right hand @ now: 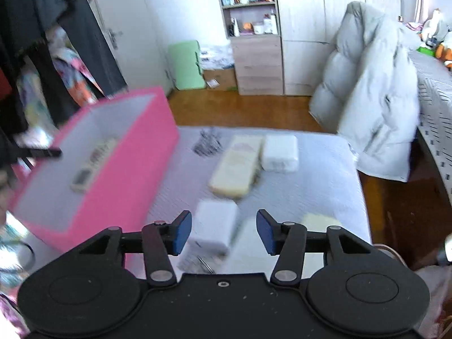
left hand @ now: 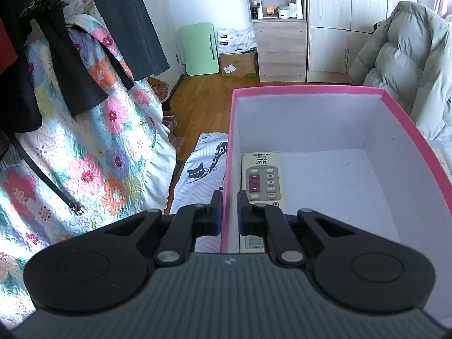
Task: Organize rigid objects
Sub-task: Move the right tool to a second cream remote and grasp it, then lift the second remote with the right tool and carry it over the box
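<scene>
A pink box [left hand: 230, 130] with a white inside holds a cream remote control [left hand: 262, 179]. My left gripper [left hand: 229, 212] is shut on the box's left wall, one pad on each side. In the right wrist view the pink box [right hand: 135, 175] sits at the left with the remote [right hand: 93, 162] inside. My right gripper [right hand: 224, 233] is open and empty above a white block [right hand: 214, 224]. A large cream remote [right hand: 237, 166], a white block [right hand: 279, 152] and a cream object [right hand: 320, 221] lie on the white cloth-covered table [right hand: 325, 180]. This view is blurred.
A floral quilt [left hand: 93, 152] and dark hanging clothes [left hand: 56, 56] are at the left. A grey puffer coat [right hand: 373, 99] hangs on a chair at the right. A shelf unit [right hand: 254, 34] and wardrobe stand at the back across a wood floor.
</scene>
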Motion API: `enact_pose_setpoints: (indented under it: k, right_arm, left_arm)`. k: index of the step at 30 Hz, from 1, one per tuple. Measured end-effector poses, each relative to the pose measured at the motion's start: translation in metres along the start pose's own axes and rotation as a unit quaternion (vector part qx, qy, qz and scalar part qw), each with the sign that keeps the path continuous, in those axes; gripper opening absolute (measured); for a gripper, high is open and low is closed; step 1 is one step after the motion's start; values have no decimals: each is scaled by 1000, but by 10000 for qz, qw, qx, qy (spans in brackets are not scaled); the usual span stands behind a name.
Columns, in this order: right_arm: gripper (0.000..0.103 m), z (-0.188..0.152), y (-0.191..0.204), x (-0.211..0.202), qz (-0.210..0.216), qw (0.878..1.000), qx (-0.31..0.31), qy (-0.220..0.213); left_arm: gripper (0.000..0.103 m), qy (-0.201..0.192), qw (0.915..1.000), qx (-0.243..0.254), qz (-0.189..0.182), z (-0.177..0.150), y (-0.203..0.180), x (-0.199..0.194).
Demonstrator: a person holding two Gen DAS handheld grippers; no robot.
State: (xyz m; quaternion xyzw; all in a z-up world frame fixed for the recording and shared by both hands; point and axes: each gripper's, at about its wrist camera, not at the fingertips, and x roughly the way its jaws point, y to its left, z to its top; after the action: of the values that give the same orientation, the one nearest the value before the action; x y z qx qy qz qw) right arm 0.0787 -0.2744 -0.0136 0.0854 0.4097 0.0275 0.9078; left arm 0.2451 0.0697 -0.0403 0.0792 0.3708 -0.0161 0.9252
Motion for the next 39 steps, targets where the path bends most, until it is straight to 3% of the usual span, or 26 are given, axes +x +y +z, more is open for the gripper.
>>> enact_pose_setpoints:
  k: [5, 10, 13, 16, 20, 23, 25, 28, 36, 39]
  right_arm:
    - [61, -17, -13, 10, -74, 9979, 462, 438]
    - [61, -25, -30, 13, -778, 9943, 516, 511]
    - [62, -24, -45, 33, -1338, 9867, 440, 809]
    - [64, -20, -61, 49, -1054, 9868, 740, 978]
    - [66, -11, -62, 65, -1229, 9860, 536, 996]
    - [67, -2, -68, 73, -1206, 9875, 521, 866]
    - [60, 1, -71, 75, -1185, 9885, 478, 806]
    - [59, 2, -68, 66, -1129, 9895, 574, 700]
    - [58, 19, -44, 3, -905, 9943, 417, -378]
    - [58, 24, -27, -19, -1070, 9912, 129, -762]
  left_arm:
    - [8, 61, 9997, -168, -175, 1, 7, 2]
    - [8, 44, 9992, -250, -293, -1, 10, 2]
    - [8, 22, 9995, -184, -252, 0, 8, 2]
    - [8, -9, 9996, -161, -240, 0, 7, 2]
    - [8, -5, 9997, -137, -216, 1, 6, 2]
    - [9, -8, 9998, -88, -194, 2, 5, 1]
    - [9, 5, 9998, -56, -188, 3, 4, 2]
    - [9, 52, 9999, 4, -154, 1, 1, 2]
    - [9, 31, 9996, 101, -256, -1, 0, 0]
    - [9, 28, 9996, 101, -266, -1, 3, -1]
